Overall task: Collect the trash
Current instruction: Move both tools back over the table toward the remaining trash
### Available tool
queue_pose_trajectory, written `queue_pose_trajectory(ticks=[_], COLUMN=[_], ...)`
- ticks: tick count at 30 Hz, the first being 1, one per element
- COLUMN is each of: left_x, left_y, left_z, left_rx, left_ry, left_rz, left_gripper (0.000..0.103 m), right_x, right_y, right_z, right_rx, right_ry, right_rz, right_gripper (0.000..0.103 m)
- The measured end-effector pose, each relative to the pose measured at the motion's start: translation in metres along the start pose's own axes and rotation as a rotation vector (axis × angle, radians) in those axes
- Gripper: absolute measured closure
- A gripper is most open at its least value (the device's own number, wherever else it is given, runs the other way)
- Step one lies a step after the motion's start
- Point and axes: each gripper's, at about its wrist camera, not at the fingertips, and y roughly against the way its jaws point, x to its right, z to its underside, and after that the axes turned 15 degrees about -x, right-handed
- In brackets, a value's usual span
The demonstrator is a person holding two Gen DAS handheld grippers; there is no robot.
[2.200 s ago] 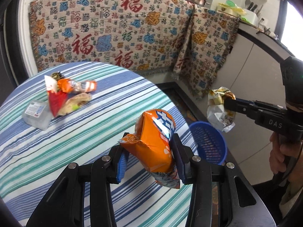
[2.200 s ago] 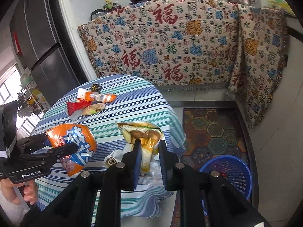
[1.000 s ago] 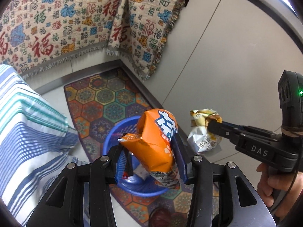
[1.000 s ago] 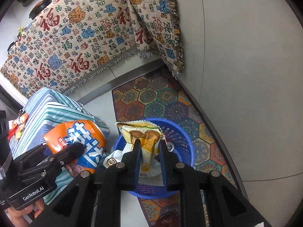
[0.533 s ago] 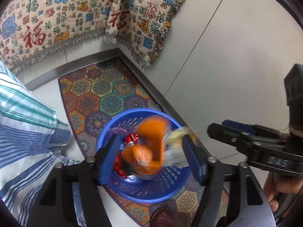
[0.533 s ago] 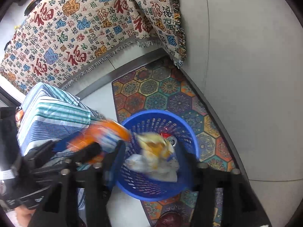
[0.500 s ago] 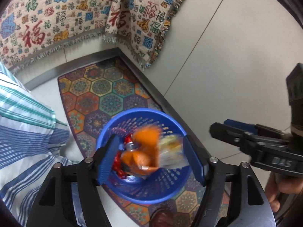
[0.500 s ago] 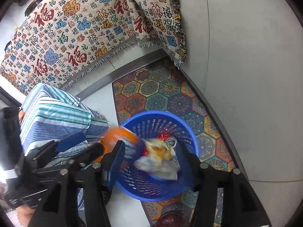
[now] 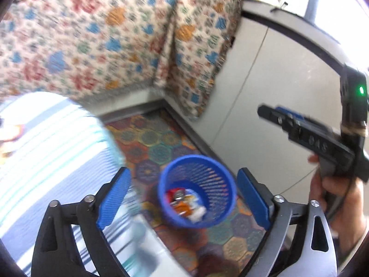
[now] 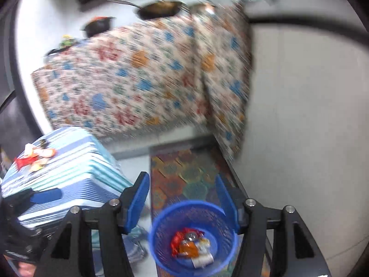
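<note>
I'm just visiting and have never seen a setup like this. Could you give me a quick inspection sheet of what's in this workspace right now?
Surface: round table with blue-and-teal striped cloth.
Job's things: blue plastic mesh basket on the floor, holding orange, red and white wrappers; more wrappers on the table.
Clutter: nothing seen.
Grippers: left gripper and right gripper both empty, jaws opening.
Cables: dark lead below the hand holding the right gripper.
Surroundings: patterned cloth draped over counters, patterned hexagon mat, pans above.
</note>
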Motion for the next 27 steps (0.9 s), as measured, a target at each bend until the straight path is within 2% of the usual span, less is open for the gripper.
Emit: queue_pose_trajectory(ticks=[2, 5, 7, 11, 14, 18, 24, 27], left_x=[-0.023, -0.065, -0.095, -0.159, -0.199, -0.246, -0.288, -0.293], left_y=[0.024, 0.042, 0.045, 0.056, 0.065, 0.075, 0.07, 0.068], left_z=[0.026, 0.063, 0.084, 0.116, 0.128, 0.141, 0.142, 0.142], left_rx=[0.004, -0.026, -0.062, -0.088, -0.088, -0.08, -0.119, -0.111], left_ry=[0.012, 0.044, 0.072, 0.16, 0.233, 0.317, 0.412, 0.427], left_rz=[-0.075, -0.192, -0.272, -0.398, -0.407, -0.425, -0.413, -0.446], left_gripper=[0.007, 0.006, 0.006, 0.006, 0.006, 0.006, 0.006, 0.002], right_x=[-0.035, -0.094, -0.136, -0.215, -0.26, -0.299, -0.322, -0.325], right_y=[0.009, 0.011, 0.008, -0.013, -0.03, -0.058, -0.08, -0.088], right_z=[0.0, 0.006, 0.016, 0.04, 0.057, 0.061, 0.065, 0.067], right_rx=[0.027, 0.02, -0.002, -0.086, -0.158, -0.237, -0.279, -0.298], right_ry=[0.061, 0.161, 0.241, 0.391, 0.455, 0.5, 0.516, 0.525], right_rz=[-0.039, -0.119, -0.156, -0.204, -0.237, -0.244, -0.227, -0.222], right_gripper=[0.035, 0.034, 0.029, 0.029, 0.029, 0.029, 0.029, 0.029])
